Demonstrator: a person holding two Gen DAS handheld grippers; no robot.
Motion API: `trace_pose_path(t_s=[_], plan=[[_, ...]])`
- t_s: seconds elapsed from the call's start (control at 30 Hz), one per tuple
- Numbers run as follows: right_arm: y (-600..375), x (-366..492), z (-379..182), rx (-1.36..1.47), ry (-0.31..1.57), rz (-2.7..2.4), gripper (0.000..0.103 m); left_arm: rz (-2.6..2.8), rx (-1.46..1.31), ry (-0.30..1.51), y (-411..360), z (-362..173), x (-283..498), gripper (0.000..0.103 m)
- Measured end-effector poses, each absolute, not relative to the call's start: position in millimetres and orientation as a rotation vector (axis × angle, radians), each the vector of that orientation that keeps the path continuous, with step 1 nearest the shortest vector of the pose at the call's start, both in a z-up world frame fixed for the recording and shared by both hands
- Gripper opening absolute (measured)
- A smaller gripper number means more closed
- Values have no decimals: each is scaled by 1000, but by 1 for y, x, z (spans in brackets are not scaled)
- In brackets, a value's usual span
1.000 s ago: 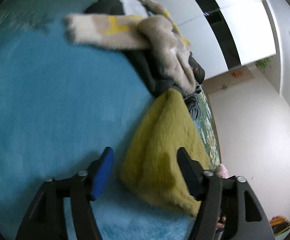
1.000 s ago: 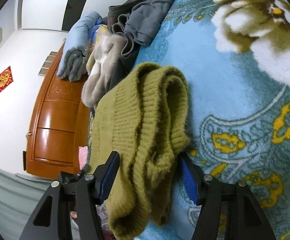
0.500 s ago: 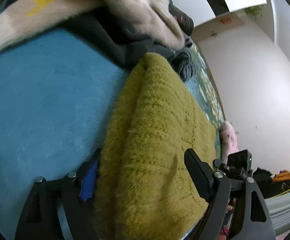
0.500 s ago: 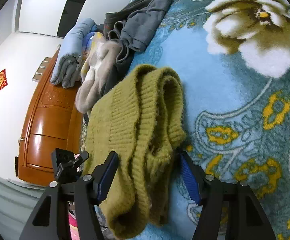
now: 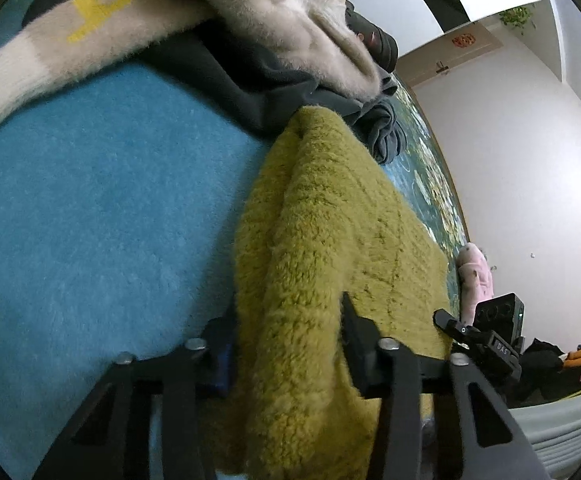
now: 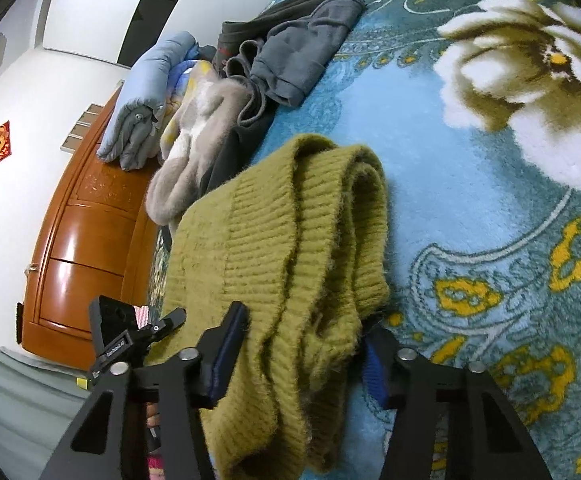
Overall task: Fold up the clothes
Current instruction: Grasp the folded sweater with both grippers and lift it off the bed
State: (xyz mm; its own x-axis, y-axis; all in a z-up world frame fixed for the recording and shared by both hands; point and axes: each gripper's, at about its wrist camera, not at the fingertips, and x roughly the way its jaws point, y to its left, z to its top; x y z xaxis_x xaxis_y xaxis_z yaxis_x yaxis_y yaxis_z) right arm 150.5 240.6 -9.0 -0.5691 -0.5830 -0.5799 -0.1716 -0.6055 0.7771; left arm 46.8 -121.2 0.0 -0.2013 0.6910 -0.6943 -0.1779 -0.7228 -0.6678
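Floral blanket (image 6: 470,168) underneath; your left gripper (image 5: 286,340) and right gripper (image 6: 302,344) each clamp the olive sweater (image 5: 330,232) lying between their fingers; uneven lifting could spill the folded layers

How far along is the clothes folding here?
The olive sweater already looks doubled over. Both the left gripper and right gripper have it between their fingers. The beige sweater and grey garments still lie unfolded in a heap.
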Motion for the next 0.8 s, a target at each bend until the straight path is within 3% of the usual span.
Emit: trace_pose_path(t_s=[0.17,0.8], plan=[[241,152,2,1249,-1218,-2261,35,2047,-1456,-567,-113,21,56,32],[257,192,90,1051,-1092,-2291,32,2111,-1244,-456,-90,116,109,31]])
